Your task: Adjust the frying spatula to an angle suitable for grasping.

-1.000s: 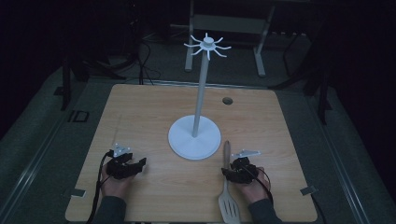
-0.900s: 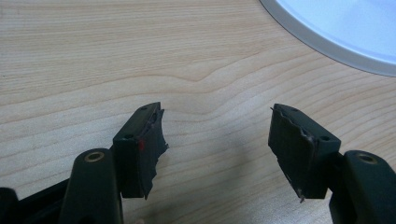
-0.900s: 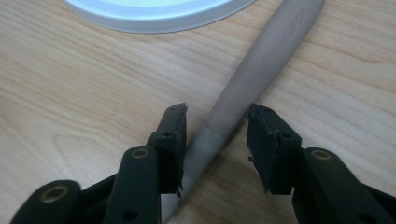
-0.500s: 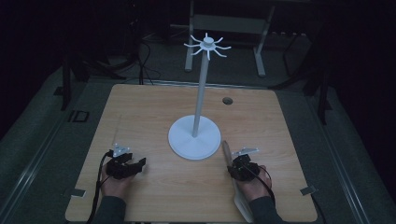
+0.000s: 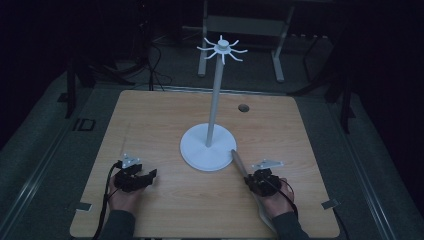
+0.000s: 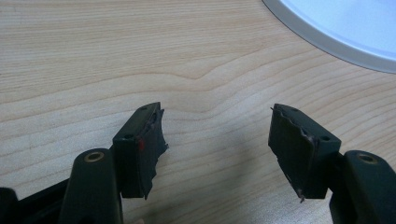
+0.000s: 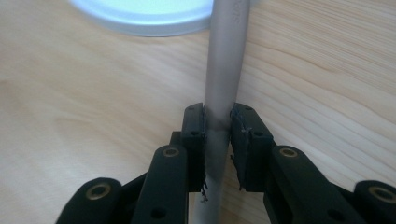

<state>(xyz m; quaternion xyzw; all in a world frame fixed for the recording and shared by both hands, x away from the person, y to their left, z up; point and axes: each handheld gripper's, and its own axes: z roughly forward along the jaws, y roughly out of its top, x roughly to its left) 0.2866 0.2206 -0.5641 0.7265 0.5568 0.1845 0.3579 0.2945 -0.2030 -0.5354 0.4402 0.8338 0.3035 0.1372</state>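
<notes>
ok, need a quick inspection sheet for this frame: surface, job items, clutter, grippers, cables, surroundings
Surface: wooden table, round hole near the far edge.
Job's things: white stand, round base, tall pole, hooked arms on top; spatula with its handle tip at the base's rim.
Clutter: nothing seen.
Grippers: left gripper open over bare wood; right gripper shut on the spatula handle.
Cables: one trails from the left gripper toward the near edge.
Surroundings: dark room, grey floor, metal frame behind the table.
</notes>
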